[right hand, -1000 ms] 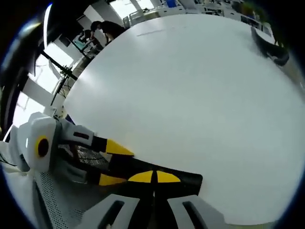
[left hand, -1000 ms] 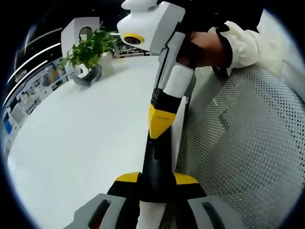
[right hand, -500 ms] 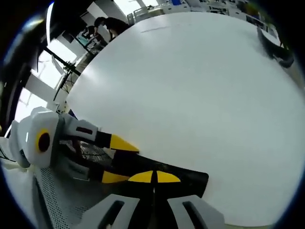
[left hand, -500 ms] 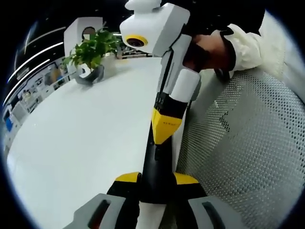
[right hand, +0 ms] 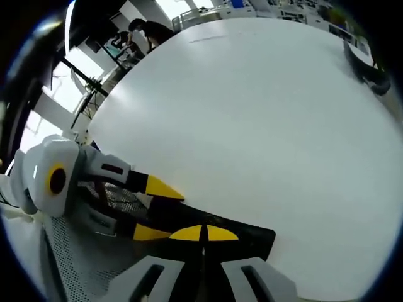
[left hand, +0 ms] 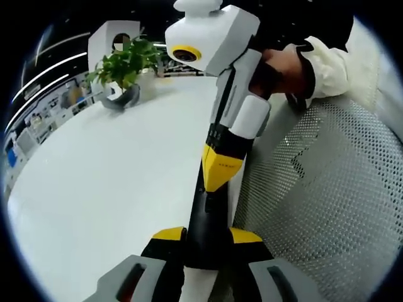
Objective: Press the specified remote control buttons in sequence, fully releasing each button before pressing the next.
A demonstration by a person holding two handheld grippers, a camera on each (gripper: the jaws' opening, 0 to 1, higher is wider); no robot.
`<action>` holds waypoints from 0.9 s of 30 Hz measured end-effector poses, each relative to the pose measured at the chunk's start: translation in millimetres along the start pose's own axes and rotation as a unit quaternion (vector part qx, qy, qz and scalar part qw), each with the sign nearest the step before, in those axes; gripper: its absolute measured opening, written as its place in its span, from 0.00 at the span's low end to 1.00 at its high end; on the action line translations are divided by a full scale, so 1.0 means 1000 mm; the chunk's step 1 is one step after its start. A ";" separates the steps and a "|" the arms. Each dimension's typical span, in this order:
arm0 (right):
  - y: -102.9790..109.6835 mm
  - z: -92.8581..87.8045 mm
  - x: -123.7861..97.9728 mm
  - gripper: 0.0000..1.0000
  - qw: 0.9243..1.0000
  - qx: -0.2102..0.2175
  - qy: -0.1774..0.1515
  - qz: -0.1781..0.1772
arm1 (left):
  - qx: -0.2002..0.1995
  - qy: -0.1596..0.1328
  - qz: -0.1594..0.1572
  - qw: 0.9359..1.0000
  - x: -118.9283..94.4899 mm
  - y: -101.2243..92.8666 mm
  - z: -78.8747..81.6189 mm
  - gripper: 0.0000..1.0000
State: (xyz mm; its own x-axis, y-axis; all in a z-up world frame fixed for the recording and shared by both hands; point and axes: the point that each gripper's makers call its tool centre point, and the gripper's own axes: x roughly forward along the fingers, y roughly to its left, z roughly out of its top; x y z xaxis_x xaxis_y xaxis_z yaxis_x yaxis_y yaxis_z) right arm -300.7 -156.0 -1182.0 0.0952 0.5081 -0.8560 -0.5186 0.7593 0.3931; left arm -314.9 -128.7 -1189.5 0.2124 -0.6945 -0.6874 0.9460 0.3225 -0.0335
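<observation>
Left tool (left hand: 201, 242) clamped on black remote (left hand: 206, 214); right tool (right hand: 203, 234) closed, tips on it.

Bare tabletop (left hand: 107, 182) — potted plant (left hand: 123, 72) beyond

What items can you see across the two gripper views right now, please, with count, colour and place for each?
remote control: one, black, at the table edge, held between the left gripper's jaws.
table: one, white, spanning both views.
potted plant: one, green in a grey pot, at the table's far side.
mesh chair: one, white, beside the table.
people: dark figures, beyond the table's far edge.
left gripper: shut on the remote.
right gripper: closed yellow tip on the remote.
hand: white sleeve, holding the right gripper.
</observation>
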 end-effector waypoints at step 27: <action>0.006 -0.009 -0.001 0.00 1.000 -0.005 0.027 -0.003 | 0.013 0.002 0.002 1.000 0.000 -0.001 0.000 0.25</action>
State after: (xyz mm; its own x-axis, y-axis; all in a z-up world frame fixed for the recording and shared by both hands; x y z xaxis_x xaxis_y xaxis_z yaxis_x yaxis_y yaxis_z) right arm -311.9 -155.7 -1181.8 0.0527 0.4807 -0.8753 -0.5262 0.7583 0.3848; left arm -315.7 -128.2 -1189.5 0.2154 -0.6906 -0.6905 0.9510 0.3090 -0.0124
